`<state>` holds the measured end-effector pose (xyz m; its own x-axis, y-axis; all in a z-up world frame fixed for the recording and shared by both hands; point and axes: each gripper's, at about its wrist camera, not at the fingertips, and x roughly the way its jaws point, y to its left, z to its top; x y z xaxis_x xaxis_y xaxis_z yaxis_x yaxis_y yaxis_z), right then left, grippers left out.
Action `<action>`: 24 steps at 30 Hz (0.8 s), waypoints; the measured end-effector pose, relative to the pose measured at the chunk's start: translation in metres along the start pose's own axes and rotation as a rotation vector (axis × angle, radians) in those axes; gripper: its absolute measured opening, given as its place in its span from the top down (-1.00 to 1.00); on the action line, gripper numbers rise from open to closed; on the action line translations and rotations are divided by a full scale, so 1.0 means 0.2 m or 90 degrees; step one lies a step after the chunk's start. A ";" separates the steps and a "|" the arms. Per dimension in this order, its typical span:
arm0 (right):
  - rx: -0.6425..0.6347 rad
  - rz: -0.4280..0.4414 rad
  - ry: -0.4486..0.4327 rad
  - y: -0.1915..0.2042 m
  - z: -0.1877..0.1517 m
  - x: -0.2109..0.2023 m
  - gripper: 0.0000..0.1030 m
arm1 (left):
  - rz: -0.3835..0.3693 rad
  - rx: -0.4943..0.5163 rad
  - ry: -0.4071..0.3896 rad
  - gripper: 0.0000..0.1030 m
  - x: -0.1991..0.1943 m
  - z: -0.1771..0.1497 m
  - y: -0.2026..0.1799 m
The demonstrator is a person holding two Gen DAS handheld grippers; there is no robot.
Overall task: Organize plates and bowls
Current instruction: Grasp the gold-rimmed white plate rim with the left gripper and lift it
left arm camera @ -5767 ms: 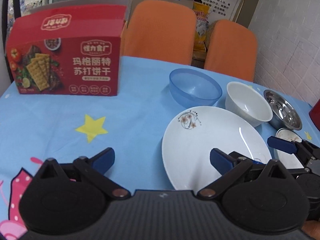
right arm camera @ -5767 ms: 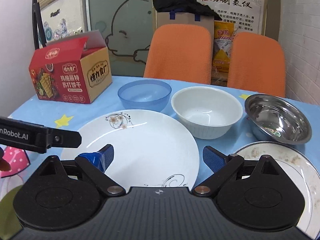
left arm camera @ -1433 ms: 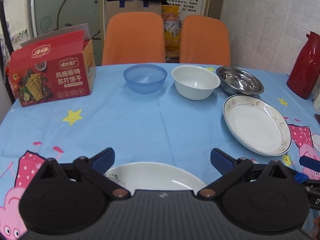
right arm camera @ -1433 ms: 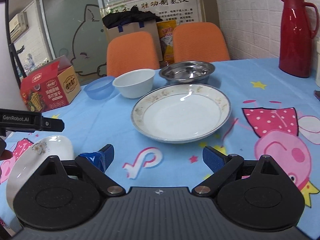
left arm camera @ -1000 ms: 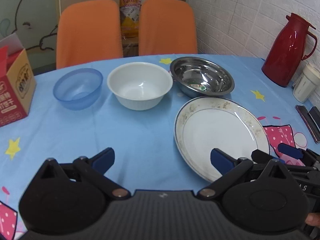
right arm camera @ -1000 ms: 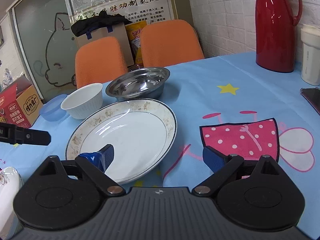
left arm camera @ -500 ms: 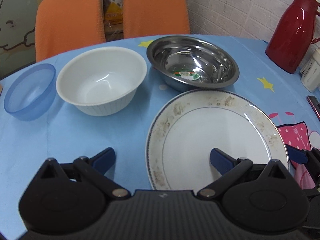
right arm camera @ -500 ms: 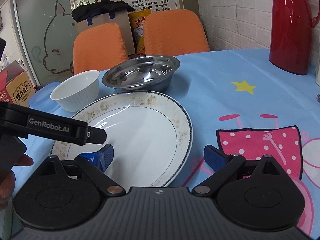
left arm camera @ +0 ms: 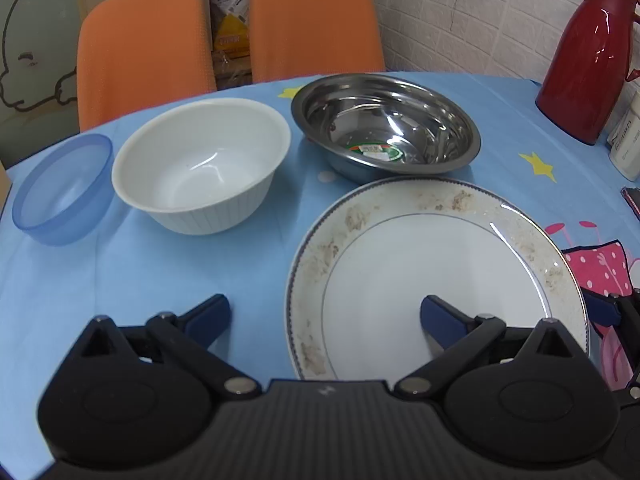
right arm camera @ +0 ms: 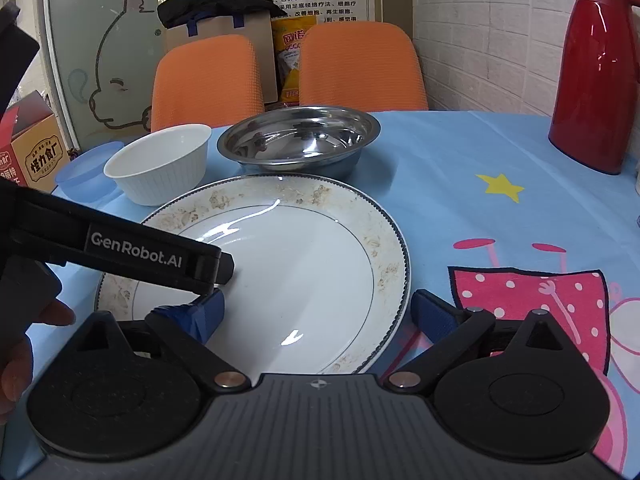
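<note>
A gold-rimmed white plate [left arm camera: 436, 276] [right arm camera: 288, 264] lies on the blue tablecloth, with brown specks on its rim. My left gripper [left arm camera: 324, 314] hangs open over its left rim, one finger above the cloth and one above the plate. My right gripper [right arm camera: 318, 308] is open and its jaws are still opening. The plate's right rim lies between them and the pads do not press on it. Behind the plate stand a blue bowl [left arm camera: 60, 192], a white bowl [left arm camera: 200, 164] and a steel bowl [left arm camera: 384, 128].
A red thermos [left arm camera: 588, 60] stands at the far right beside a white cup [left arm camera: 626, 140]. Two orange chairs [left arm camera: 312, 24] stand behind the table. A red cracker box [right arm camera: 28, 148] is at the far left. A hand [right arm camera: 24, 340] holds the left gripper.
Both grippers have left the flowered white plate and closed in on the gold-rimmed plate, the left one sinking toward it. The right gripper's fingers stand wider apart than a second ago.
</note>
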<state>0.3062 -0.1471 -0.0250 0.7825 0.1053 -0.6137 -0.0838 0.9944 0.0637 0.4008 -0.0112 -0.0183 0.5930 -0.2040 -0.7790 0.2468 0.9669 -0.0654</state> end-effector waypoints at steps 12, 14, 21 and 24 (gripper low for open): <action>0.011 0.016 0.010 0.07 0.01 -0.01 -0.72 | -0.037 0.029 0.018 -0.77 -0.05 -0.03 -0.10; 0.022 0.034 0.011 0.06 0.01 -0.04 -0.71 | -0.039 0.035 0.021 -0.77 -0.07 -0.04 -0.09; 0.018 0.030 0.004 0.14 -0.03 -0.12 -0.71 | -0.045 0.018 0.017 -0.77 -0.16 -0.11 -0.04; 0.006 0.030 -0.006 0.19 -0.04 -0.17 -0.71 | -0.037 0.013 0.004 -0.77 -0.24 -0.14 -0.02</action>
<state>0.2713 -0.1129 -0.0077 0.7831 0.1525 -0.6029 -0.1154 0.9883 0.1000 0.3508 -0.0009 0.0021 0.5724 -0.2587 -0.7781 0.2968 0.9499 -0.0975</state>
